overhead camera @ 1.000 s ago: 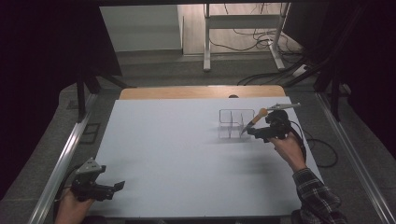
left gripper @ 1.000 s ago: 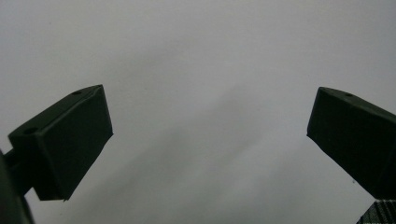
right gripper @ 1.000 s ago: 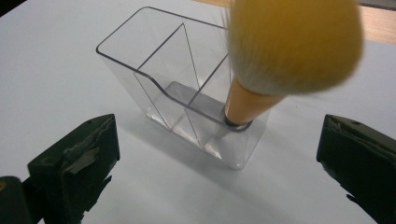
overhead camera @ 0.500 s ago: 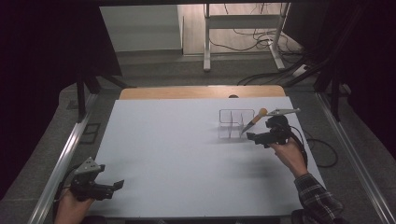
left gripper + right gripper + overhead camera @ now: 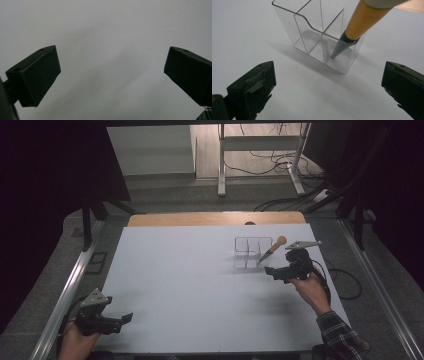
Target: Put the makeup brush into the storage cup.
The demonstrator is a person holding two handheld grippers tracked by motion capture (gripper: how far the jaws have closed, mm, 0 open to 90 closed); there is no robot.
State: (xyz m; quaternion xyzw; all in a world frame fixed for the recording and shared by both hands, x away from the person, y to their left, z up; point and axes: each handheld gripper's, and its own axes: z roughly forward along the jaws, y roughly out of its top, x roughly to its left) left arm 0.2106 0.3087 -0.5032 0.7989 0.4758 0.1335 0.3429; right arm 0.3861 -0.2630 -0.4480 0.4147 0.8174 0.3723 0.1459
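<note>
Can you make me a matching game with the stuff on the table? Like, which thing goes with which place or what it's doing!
Things:
1. orange-handled tool
2. clear organizer
3. left tongs
4. right tongs

Places or states:
A. open, over bare white table near the front left corner
B. leaning in an end compartment, tip down
C. open, empty, pointing at the organizer
D. standing on the white table, divided into compartments

Pairs: 1-B, 2-D, 3-A, 4-C

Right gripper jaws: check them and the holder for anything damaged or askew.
The right gripper is open, and the pad on one jaw looks torn and peeling. The orange-handled tool leans tilted in an end compartment of the clear holder, which stands upright.
</note>
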